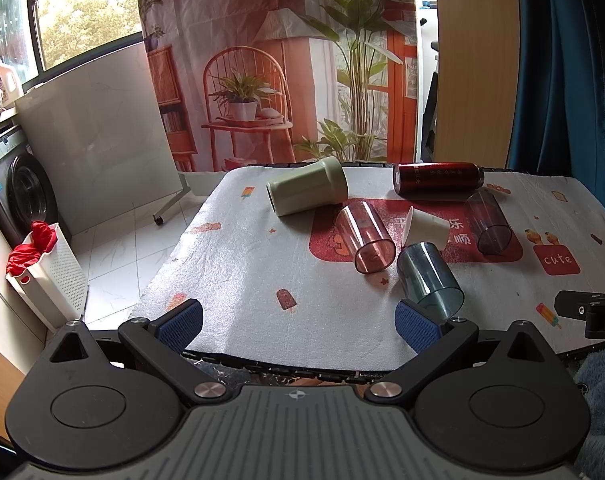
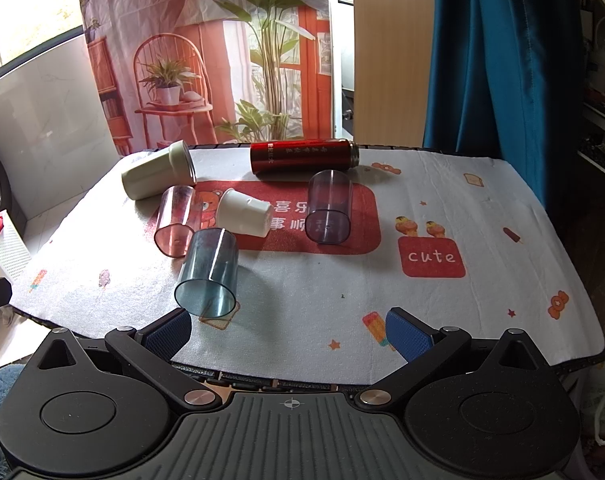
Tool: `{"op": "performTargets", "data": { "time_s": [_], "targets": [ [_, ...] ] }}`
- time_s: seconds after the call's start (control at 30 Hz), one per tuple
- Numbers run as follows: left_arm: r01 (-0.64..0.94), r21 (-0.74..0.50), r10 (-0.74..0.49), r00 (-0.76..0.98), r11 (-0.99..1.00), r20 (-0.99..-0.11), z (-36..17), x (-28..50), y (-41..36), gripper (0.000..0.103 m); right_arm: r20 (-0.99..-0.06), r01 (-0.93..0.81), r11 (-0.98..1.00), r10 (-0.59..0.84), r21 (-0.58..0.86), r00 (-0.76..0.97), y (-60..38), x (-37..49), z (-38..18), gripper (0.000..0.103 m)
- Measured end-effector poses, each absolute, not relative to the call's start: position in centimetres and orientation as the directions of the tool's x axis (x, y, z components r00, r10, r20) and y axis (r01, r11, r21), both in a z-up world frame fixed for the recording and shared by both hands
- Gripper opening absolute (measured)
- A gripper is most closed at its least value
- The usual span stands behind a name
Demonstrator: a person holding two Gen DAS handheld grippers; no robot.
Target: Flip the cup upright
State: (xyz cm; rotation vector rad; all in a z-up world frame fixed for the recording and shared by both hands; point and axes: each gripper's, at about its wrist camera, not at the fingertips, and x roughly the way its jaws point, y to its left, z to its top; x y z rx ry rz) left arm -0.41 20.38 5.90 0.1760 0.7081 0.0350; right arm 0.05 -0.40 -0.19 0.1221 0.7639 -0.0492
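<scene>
On a table (image 2: 482, 216) under a white cartoon-print cloth, a blue see-through cup (image 2: 207, 276) lies on its side near the front edge, among other toppled cups, while the left gripper (image 1: 298, 326) and right gripper (image 2: 288, 334) hover wide open, holding nothing.

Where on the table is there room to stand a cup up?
Free cloth lies right of the blue cup, below the "cute" patch, and left of the pink cup. It is crowded on the red mat, where the cups cluster.
</scene>
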Motion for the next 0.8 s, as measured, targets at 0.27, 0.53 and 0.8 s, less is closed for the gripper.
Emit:
{"op": "performTargets", "data": {
  "time_s": [0.27, 0.53, 0.8],
  "targets": [
    [0.026, 0.168, 0.091, 0.757, 0.985, -0.647, 5.70, -0.41, 20.29, 0.103, -0.693, 0.089, 0.992, 0.000, 0.092, 0.721, -0.42, 0.07, -0.19, 0.103],
    [0.025, 0.165, 0.090, 0.755, 0.986, -0.649, 5.65, -0.40, 20.34, 0.103, -0.693, 0.087, 0.992, 0.000, 0.091, 0.721, -0.41, -0.04, -0.35, 0.103],
    [0.025, 0.156, 0.085, 0.749, 0.987, -0.657, 6.02, -0.18, 20.79, 0.103, -0.694, 0.087, 0.992, 0.000, 0.091, 0.720, -0.36, -0.05, -0.39, 0.103]
  ]
}}
